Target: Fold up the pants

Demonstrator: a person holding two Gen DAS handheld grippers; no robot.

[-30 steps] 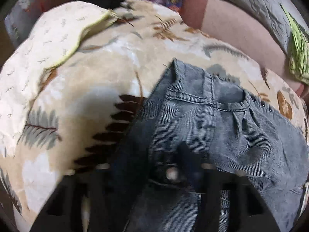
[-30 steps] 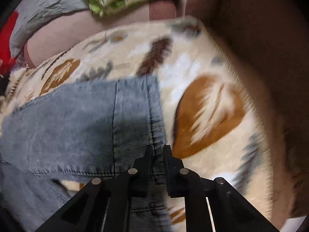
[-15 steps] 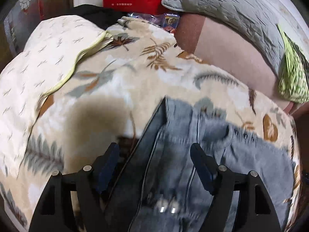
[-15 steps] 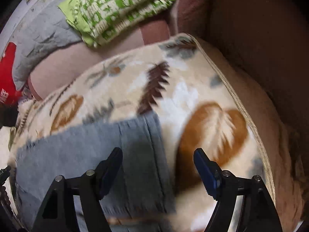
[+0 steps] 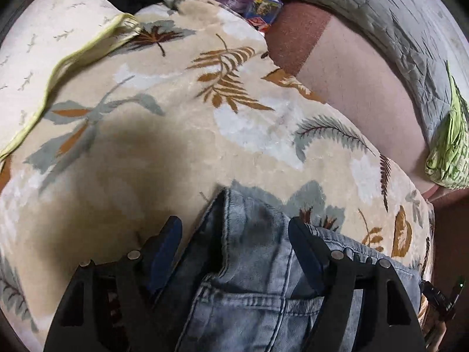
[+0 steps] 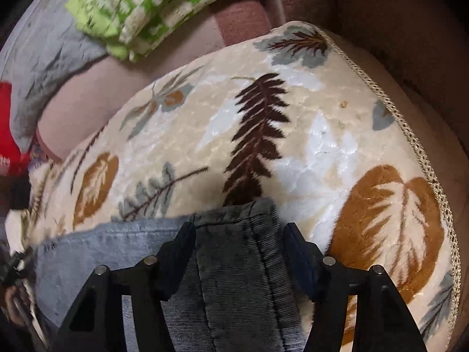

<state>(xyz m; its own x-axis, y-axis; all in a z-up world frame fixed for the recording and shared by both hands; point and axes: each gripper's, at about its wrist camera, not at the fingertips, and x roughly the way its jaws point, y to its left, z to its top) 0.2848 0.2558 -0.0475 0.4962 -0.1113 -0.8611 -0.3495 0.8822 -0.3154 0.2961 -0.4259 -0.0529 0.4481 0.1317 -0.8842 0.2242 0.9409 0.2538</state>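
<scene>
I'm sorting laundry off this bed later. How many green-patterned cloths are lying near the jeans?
1. A folded green-and-white cloth lies beyond the leaf-print blanket, against the grey pillow, apart from the jeans. More could be hidden out of frame.

One pants [image 5: 252, 278], one blanket [image 5: 176, 135], perhaps two pillows [image 5: 381, 29].

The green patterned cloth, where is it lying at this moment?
The green patterned cloth lies at the top left of the right wrist view, beyond the leaf blanket, against the grey quilted cushion. In the left wrist view it is at the far right edge.
</scene>
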